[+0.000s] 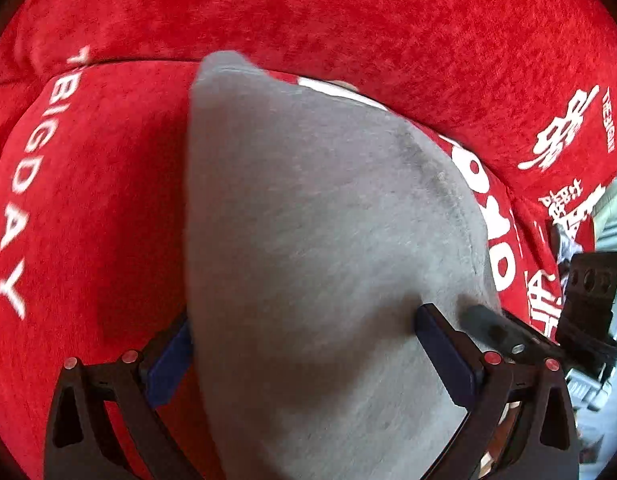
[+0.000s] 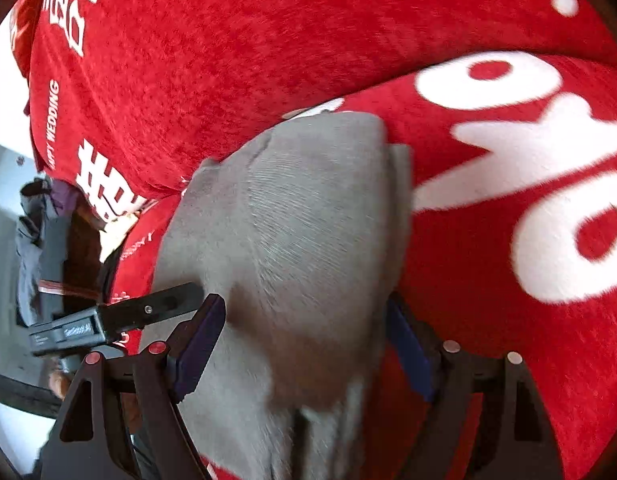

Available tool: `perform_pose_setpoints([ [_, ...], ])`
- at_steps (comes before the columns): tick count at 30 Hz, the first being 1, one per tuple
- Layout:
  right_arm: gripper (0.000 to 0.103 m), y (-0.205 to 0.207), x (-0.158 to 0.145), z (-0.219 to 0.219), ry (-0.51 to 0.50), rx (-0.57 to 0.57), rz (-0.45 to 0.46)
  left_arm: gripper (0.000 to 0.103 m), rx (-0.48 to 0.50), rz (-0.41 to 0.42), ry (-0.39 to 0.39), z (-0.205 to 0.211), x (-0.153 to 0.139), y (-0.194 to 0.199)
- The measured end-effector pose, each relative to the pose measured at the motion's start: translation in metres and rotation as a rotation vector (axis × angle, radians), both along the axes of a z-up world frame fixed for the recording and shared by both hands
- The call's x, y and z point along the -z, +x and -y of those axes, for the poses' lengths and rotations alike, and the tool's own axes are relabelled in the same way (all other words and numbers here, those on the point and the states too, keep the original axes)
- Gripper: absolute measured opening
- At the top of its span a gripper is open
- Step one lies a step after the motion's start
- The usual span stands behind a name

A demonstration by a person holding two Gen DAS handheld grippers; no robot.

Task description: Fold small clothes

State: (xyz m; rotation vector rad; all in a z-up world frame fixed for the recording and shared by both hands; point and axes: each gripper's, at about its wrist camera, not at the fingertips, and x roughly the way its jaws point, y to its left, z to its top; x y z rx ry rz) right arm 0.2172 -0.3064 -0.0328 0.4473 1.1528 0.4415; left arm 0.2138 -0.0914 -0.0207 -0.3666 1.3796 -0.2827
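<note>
Seemingly grey garment [image 1: 316, 240] long axis runs away lengthwise.

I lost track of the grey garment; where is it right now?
The grey garment fills the middle of both wrist views, between each gripper's jaws, draped over the red printed cover; in the right wrist view it lies left of the big white lettering.

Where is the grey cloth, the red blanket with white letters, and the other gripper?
grey cloth [image 1: 308, 220], left wrist view, middle of its fabric.
red blanket [image 1: 348, 12], left wrist view, plain fuzzy part.
right gripper [image 1: 588, 284], left wrist view, its black finger at right edge.
</note>
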Motion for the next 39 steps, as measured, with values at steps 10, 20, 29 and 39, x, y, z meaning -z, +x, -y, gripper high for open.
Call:
perform_pose_setpoints([
  [10, 0.043, -0.014, -0.033, -0.021, -0.046, -0.019, 0.085, 0.050, 0.034, 0.075, -0.053, -0.012, -0.029, -0.013],
  [20, 0.043, -0.069, -0.089, -0.045, -0.116, -0.027, 0.154, 0.048, 0.051, 0.090, -0.065, -0.026, -0.082, -0.054],
  [29, 0.042, -0.128, -0.104, -0.077, -0.140, -0.039, 0.157, 0.048, 0.091, 0.102, -0.025, -0.050, -0.110, -0.114],
  [39, 0.042, -0.179, -0.086, -0.098, -0.138, -0.056, 0.140, 0.048, 0.086, 0.097, -0.002, -0.066, -0.101, -0.166],
])
